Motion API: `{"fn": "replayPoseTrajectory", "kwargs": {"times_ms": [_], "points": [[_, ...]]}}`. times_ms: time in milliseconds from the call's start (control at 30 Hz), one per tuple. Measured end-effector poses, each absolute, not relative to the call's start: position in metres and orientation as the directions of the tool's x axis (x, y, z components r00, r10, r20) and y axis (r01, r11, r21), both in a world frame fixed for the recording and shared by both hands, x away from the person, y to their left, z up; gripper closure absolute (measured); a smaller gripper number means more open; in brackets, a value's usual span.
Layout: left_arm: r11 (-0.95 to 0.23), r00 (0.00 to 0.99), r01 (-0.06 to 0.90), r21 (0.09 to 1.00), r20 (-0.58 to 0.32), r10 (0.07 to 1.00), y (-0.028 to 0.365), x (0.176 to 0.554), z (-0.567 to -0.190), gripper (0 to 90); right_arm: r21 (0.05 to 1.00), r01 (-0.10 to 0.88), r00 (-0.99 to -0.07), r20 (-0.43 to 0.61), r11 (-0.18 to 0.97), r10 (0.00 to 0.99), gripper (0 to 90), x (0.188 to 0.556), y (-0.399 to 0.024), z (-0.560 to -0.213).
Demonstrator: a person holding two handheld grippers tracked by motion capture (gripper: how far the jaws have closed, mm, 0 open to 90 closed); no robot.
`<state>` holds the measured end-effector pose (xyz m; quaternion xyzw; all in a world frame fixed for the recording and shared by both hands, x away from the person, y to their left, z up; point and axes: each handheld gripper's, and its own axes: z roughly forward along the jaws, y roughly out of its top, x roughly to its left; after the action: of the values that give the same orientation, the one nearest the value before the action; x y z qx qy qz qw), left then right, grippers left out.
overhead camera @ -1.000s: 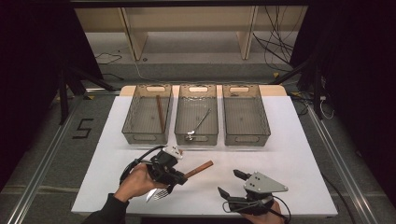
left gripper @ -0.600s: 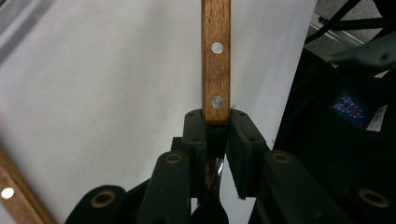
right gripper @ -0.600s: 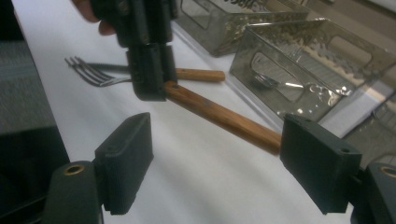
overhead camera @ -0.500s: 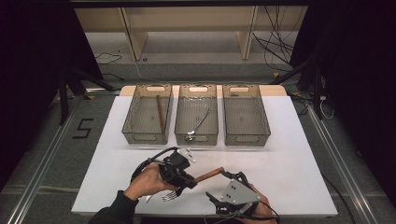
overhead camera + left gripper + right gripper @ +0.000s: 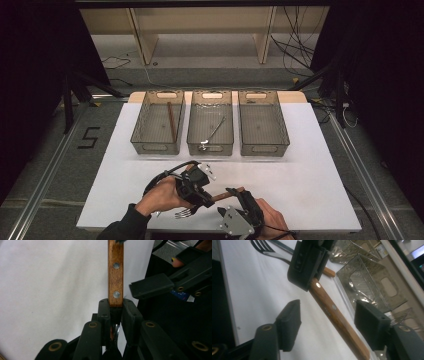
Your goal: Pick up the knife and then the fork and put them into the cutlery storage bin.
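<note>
A fork with a brown wooden handle (image 5: 227,194) and steel tines (image 5: 182,214) hangs just above the white table top (image 5: 300,165) near its front edge. My left gripper (image 5: 206,195) is shut on it where handle meets metal (image 5: 115,272). My right gripper (image 5: 241,196) has come in from the front right. Its jaws have just been closing and now stand on either side of the handle's free end (image 5: 325,300), with a gap on each side. In the right gripper view, the right gripper (image 5: 330,322) straddles the handle and the left gripper (image 5: 308,262) grips farther up.
Three clear bins stand in a row at the back. The left bin (image 5: 145,127) holds a brown stick (image 5: 171,122), the middle bin (image 5: 196,135) a metal utensil (image 5: 214,131), and the right bin (image 5: 262,125) looks empty. Bare white surface lies between bins and hands.
My right gripper has moved left and forward to the fork's handle, and its jaws have narrowed around it. The left gripper has drifted right with the fork.
</note>
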<state>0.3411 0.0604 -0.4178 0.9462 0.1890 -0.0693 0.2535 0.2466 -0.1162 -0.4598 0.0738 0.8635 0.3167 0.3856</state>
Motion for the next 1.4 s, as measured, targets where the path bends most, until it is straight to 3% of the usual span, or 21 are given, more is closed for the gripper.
{"fn": "replayPoseTrajectory", "kwargs": {"times_ms": [333,833,1267,1400], "points": [[-0.816,0.924,0.38,0.435,-0.221,0.312,0.056,0.338,-0.42,77.8,0.457,-0.217,-0.602,-0.759,0.863,0.25,54.7,0.239,-0.109,-0.472],[-0.826,0.922,0.379,0.417,-0.25,0.296,0.053,0.336,-0.422,77.7,0.331,-0.291,-0.538,-0.833,0.898,0.132,72.5,0.234,-0.104,-0.48],[-0.812,0.909,0.405,0.42,-0.283,0.307,0.055,0.339,-0.422,76.6,0.26,-0.326,-0.502,-0.862,0.909,0.066,79.9,0.231,-0.104,-0.484],[-0.775,0.898,0.434,0.46,-0.29,0.33,0.061,0.342,-0.415,68.6,0.251,-0.321,-0.514,-0.856,0.913,0.055,80.4,0.232,-0.105,-0.485]]}}
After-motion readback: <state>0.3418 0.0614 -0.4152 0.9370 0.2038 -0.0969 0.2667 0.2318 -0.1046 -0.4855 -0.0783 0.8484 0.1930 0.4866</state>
